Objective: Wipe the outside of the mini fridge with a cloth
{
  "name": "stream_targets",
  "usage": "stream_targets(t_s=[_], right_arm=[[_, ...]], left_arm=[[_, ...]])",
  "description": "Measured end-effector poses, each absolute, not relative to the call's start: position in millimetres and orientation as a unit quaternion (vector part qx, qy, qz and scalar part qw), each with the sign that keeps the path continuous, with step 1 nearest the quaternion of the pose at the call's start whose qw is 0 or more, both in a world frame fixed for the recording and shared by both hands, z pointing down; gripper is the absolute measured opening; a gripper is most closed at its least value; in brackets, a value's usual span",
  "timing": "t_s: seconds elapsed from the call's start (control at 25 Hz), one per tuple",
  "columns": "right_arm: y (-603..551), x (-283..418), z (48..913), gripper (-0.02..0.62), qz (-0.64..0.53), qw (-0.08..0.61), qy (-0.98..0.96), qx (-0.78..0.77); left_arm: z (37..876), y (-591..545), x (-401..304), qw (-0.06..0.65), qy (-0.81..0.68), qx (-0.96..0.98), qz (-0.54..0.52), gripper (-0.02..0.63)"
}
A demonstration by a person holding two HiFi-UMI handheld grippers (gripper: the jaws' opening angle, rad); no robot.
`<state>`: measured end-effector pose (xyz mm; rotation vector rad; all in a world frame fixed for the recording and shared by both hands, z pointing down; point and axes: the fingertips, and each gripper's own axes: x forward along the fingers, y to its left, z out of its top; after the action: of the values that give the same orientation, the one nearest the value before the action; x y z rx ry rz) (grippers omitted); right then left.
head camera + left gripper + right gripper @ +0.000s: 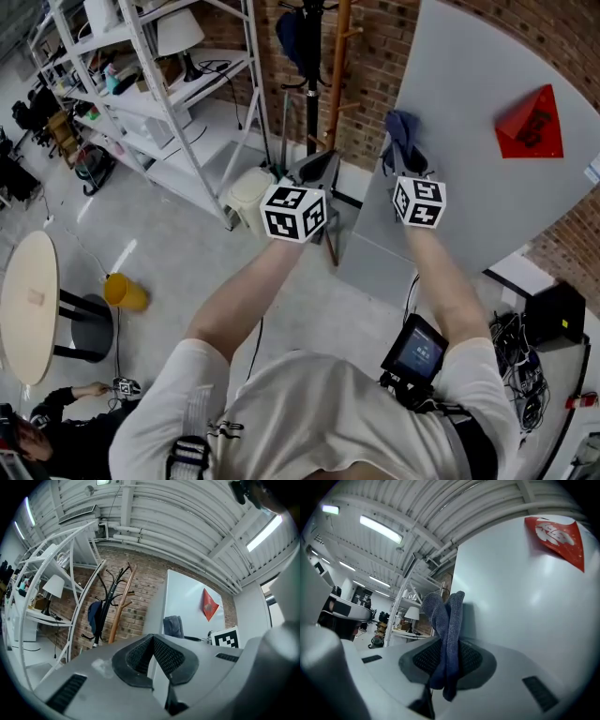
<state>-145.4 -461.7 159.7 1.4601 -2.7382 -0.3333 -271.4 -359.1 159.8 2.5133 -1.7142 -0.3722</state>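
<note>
Blue cloth (449, 620) clenched in right gripper's (446, 654) jaws, seemingly touching fridge (525, 611); left gripper's (152, 640) closed.

Brick wall (367, 56); white shelving (150, 89) left; coat rack (310, 94); round table (28, 300); grey floor (178, 272); strip lights (380, 529) overhead.

The mini fridge (469, 112) runs off the head view's right edge, its red sticker (531, 122) unreadable.
</note>
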Motion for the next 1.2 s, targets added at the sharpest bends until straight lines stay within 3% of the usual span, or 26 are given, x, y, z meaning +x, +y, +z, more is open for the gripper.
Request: stream_targets(t_s=[0.56,1.2], right_arm=[[-448,-103,154,0.08,-0.116,0.007,-0.866,0.486],[-427,22,146,0.08,-0.123,-0.003,-0.841,0.527]], left_arm=[[165,-366,-224,0.042,-0.522,0.845,-0.112,0.005],[156,-376,-113,0.043,-0.466,0.876,-0.111,0.005]])
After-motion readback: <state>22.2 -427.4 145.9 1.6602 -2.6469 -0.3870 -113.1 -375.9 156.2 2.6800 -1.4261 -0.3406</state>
